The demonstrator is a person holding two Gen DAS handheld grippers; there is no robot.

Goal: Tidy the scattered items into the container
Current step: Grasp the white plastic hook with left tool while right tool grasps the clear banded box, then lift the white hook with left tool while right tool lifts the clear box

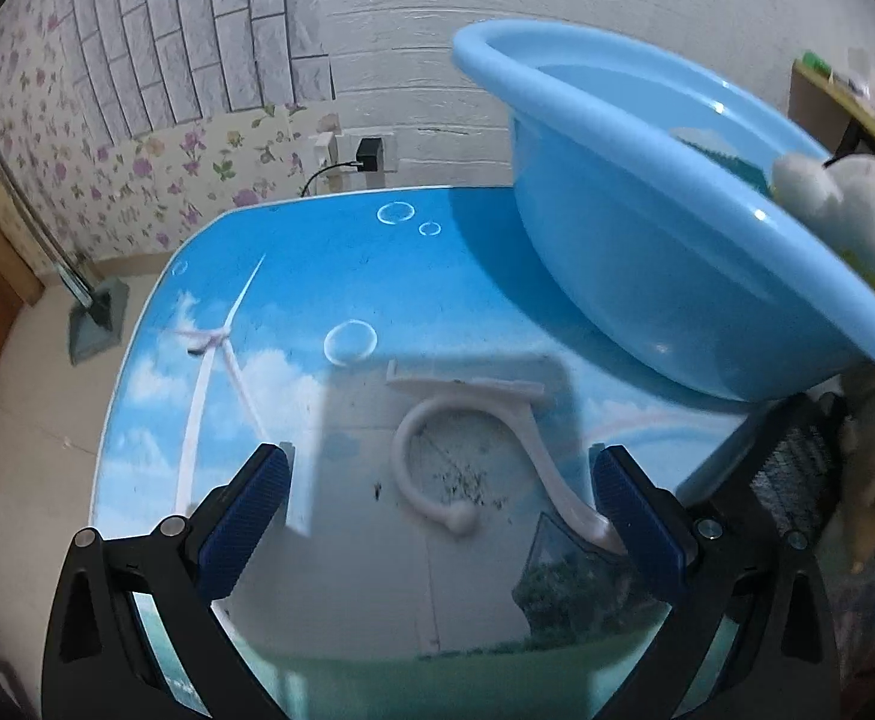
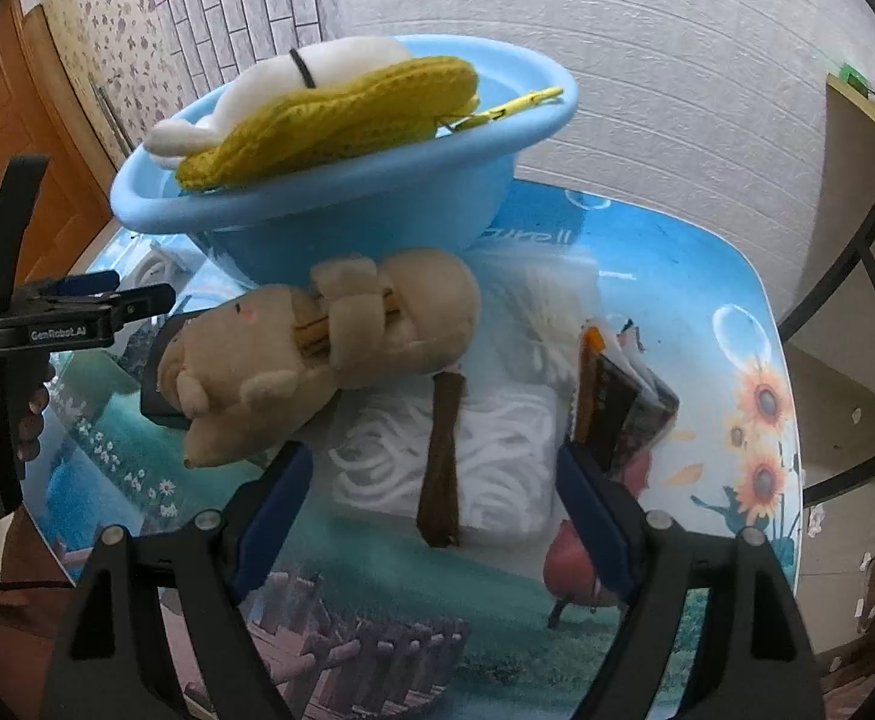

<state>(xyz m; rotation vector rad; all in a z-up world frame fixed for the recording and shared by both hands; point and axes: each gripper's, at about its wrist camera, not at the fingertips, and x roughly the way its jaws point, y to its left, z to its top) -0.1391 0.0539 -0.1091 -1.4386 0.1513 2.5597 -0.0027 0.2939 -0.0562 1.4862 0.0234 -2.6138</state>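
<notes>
A light blue plastic basin [image 1: 647,228] stands on the table; in the right wrist view [image 2: 341,204] it holds a white-and-yellow plush toy [image 2: 329,114] and a yellow clip [image 2: 515,105]. A white plastic hook [image 1: 473,456] lies on the table between the fingers of my open left gripper [image 1: 437,504], close to the right finger. My open right gripper [image 2: 431,516] hovers over a clear pack of white rings with a brown band [image 2: 443,450]. A tan plush bear [image 2: 329,348] lies just beyond it, and a dark snack packet [image 2: 617,396] to the right.
The table [image 2: 707,276] has a glossy printed sky-and-sunflower top. My left gripper shows at the left of the right wrist view [image 2: 83,306]. A black frame with a shelf [image 2: 869,192] stands at the right. A wall with a plugged-in charger [image 1: 368,153] is behind the table.
</notes>
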